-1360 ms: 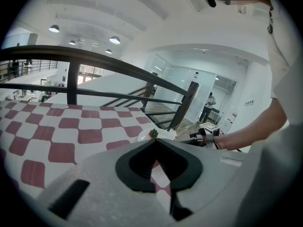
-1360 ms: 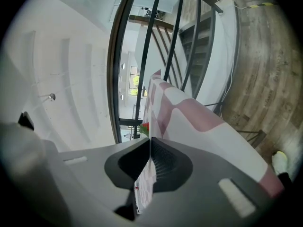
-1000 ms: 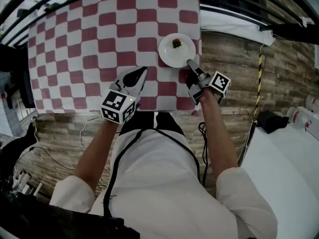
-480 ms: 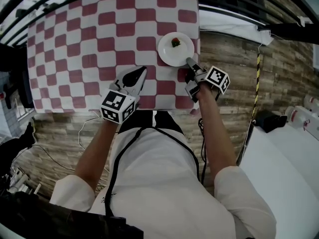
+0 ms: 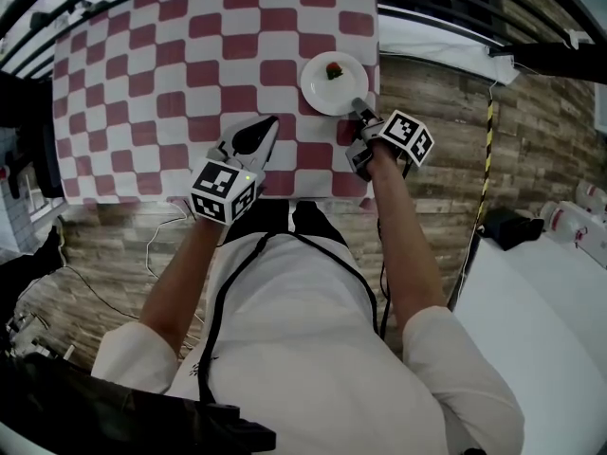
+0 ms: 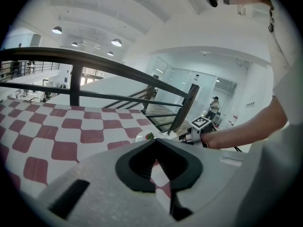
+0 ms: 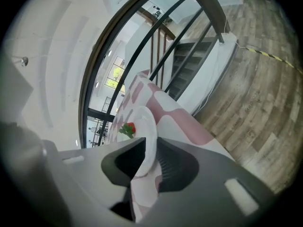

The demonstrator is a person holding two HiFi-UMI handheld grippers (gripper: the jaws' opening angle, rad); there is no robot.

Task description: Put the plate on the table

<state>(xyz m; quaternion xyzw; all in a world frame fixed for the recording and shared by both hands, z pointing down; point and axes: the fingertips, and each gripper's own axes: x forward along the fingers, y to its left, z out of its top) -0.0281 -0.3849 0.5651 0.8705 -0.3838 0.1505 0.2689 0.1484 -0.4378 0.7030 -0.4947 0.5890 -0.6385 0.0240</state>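
Red-and-white checked cloth point(image 5: 171, 64) covers the surface in front of you. The round white plate point(image 5: 325, 93) lies on it close to the cloth's right edge, toward the far side. A small red-and-green piece of food point(image 5: 333, 69) sits on the plate's far half.

Your right gripper point(image 5: 361, 113) points down at the plate's near rim, with its marker cube point(image 5: 410, 136) just behind, over the cloth's edge. Its jaws have just been opening and now stand part-way apart. In the right gripper view the plate's thin rim point(image 7: 147, 126) stands between them. There is a clear gap between the rim and one jaw, and the ribbed pad point(image 7: 166, 167) of the other jaw sits just beside the rim. You cannot tell whether that pad touches it, but the plate is no longer pinched.

Your left gripper point(image 5: 273, 122) hangs over the cloth to the left of the plate, well apart from it. Its jaws are closed tip to tip with nothing between them. In the left gripper view only the checked pattern shows through the loop they form.

Beyond the cloth's right edge, the wooden plank floor point(image 5: 446, 112) shows.
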